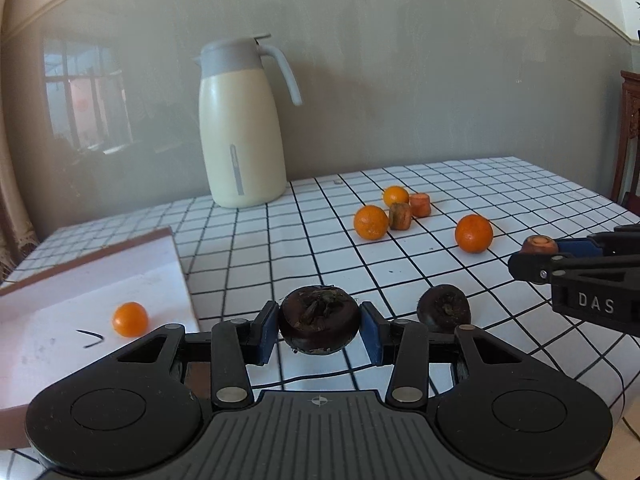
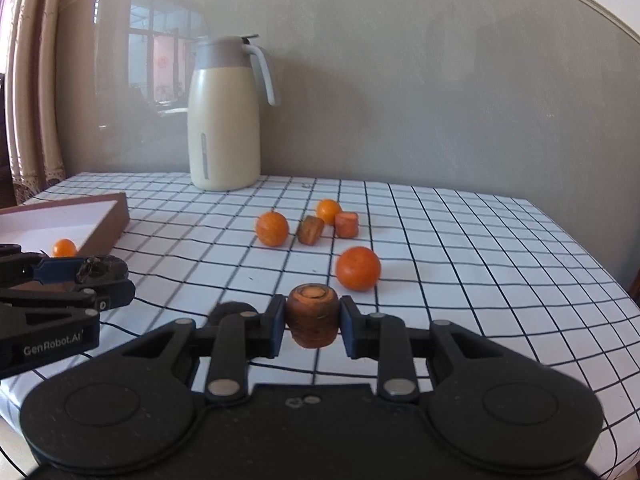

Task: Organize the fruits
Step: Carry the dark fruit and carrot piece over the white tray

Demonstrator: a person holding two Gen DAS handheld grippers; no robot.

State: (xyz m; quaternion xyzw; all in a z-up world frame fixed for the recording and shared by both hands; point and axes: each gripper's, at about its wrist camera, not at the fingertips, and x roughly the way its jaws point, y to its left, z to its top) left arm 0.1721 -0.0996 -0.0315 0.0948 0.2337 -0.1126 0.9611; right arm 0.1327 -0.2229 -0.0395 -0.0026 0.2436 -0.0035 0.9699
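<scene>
A: What has the left gripper (image 1: 319,326) got?
B: Its blue pads are pressed on either side of a dark brown fruit (image 1: 319,319), lifted just above the checked tablecloth (image 1: 256,248). A second dark fruit (image 1: 444,307) sits on the cloth just right of it

A: And the right gripper (image 2: 313,322)?
B: Clamped on a carrot stub (image 2: 312,315), cut end up, near the front of the table

A: Where is the rest?
B: One small orange (image 1: 130,319) lies in the white tray (image 1: 80,280) at the near left. Farther off, right of centre, three oranges are spread out: one on the left (image 2: 272,228), one at the back (image 2: 328,211), one nearer and to the right (image 2: 357,268). Two carrot pieces (image 2: 310,230) (image 2: 346,224) sit among them, the browner one on the left

A: Anything behind?
B: A cream jug (image 2: 223,120) with a grey lid, against the far wall
</scene>
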